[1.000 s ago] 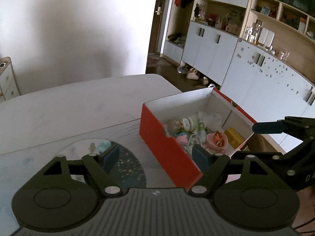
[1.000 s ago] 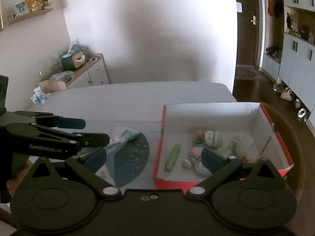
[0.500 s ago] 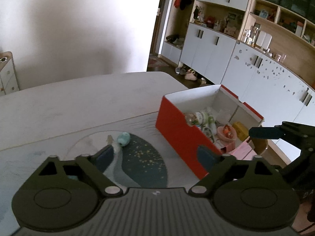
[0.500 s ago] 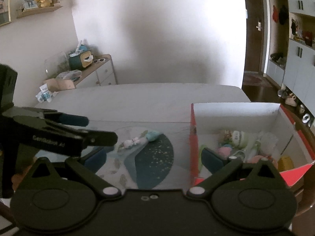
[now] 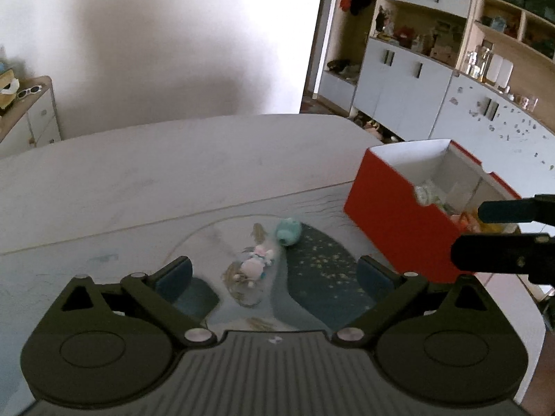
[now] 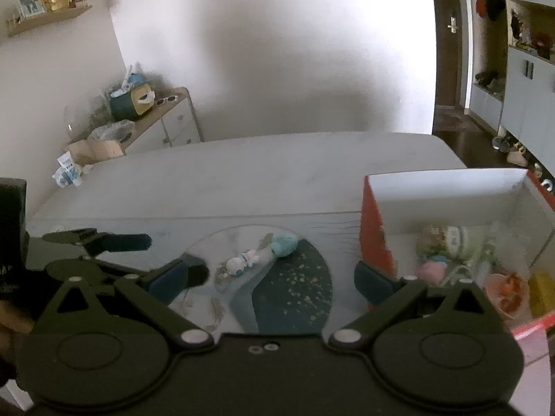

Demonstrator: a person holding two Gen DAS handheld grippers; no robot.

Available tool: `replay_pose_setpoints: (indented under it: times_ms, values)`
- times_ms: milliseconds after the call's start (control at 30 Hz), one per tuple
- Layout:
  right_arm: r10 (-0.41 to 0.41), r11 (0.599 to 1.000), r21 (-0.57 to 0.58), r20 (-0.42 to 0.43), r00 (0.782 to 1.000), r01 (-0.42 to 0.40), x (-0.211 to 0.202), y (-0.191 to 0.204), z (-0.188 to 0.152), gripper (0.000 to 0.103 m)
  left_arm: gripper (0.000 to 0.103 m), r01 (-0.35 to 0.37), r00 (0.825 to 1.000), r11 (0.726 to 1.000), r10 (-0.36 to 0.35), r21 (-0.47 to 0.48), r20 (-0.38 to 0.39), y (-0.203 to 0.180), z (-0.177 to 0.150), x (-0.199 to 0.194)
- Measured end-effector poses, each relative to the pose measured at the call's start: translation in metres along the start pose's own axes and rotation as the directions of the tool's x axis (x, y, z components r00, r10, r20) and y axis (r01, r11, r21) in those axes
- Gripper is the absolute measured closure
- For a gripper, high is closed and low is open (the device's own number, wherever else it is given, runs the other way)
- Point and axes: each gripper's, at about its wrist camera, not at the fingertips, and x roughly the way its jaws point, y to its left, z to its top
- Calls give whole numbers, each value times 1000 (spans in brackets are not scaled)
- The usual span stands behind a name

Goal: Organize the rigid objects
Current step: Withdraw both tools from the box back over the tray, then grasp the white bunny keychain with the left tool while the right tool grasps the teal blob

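Two small toys lie on the round mat (image 5: 312,263) before us: a white-and-pink figurine (image 5: 256,265) and a teal lump (image 5: 288,231), perhaps plush, left of the red box (image 5: 392,215). Our left gripper (image 5: 274,274), just opening, and right gripper (image 6: 277,275) both gape empty.

Plain white wall (image 5: 156,45), pale cabinets with wooden shelves (image 5: 433,69), low dresser (image 6: 163,121), dark doorway (image 6: 451,52).
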Motion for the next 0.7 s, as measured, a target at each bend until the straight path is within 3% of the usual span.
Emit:
replay_pose_setpoints:
  times_ms: [133,500,700]
  values:
    - [11,1000,3,-20,1000,-10,25,5,8,1,1,28,1000,1000,-28,8,2,9,-5,16]
    - [-30,999,-18,-95,995,28,97,0,20,3,2,-7,1000,1000,7,18,4,24,-8,60]
    - [-40,999,-25,-163,986,36,134,-6,21,10,2,-5,1000,1000,5,-5,-25,30,-10,81]
